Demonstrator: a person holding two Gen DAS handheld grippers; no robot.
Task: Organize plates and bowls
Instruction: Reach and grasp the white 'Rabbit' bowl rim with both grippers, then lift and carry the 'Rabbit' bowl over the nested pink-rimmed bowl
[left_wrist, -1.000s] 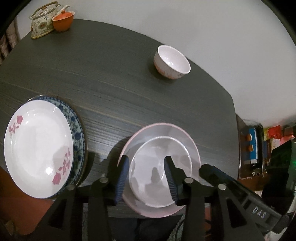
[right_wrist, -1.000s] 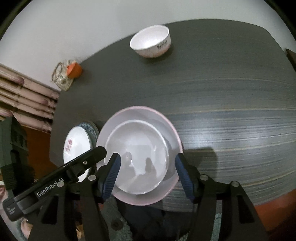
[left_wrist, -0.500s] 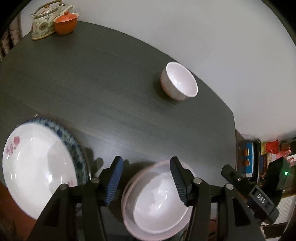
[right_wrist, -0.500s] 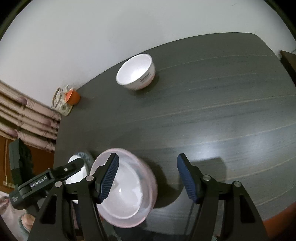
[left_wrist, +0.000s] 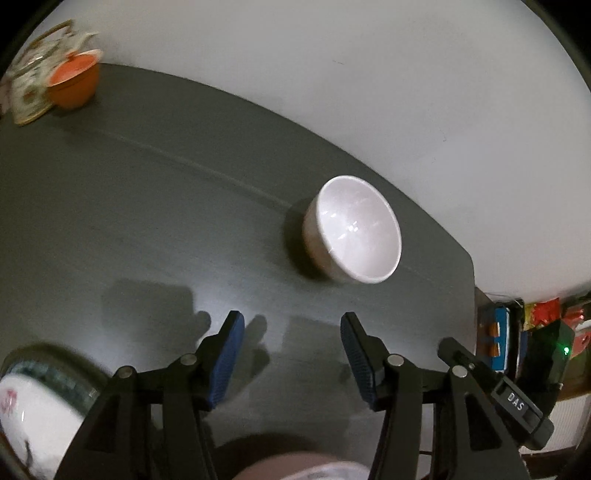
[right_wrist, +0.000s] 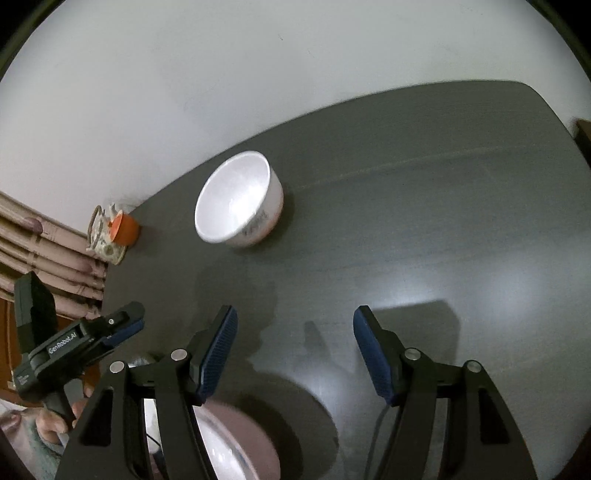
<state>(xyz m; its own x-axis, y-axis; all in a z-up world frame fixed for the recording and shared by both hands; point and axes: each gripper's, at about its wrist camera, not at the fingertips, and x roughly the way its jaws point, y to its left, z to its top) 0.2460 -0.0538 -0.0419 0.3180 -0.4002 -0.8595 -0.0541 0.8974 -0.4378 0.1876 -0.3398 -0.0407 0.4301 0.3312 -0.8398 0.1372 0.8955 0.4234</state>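
A white bowl (left_wrist: 354, 230) stands upright on the dark table (left_wrist: 147, 206), ahead of both grippers; it also shows in the right wrist view (right_wrist: 238, 205). My left gripper (left_wrist: 291, 332) is open and empty, short of the bowl. My right gripper (right_wrist: 295, 332) is open and empty too. The pink plate (right_wrist: 240, 443) holding a white dish lies below the right gripper's left finger; its edge shows at the bottom of the left view (left_wrist: 291, 467). A flowered white plate (left_wrist: 26, 417) on a blue-patterned plate sits at lower left.
A teapot (left_wrist: 29, 88) and an orange cup (left_wrist: 74, 85) stand at the table's far left corner, also in the right view (right_wrist: 123, 227). The white wall runs behind the table. Shelves with colourful items (left_wrist: 517, 332) lie beyond the right edge.
Both grippers have lifted away from the pink plate and swung forward toward the white bowl, which now looks larger and closer. The plates have slid to the bottom of both views.
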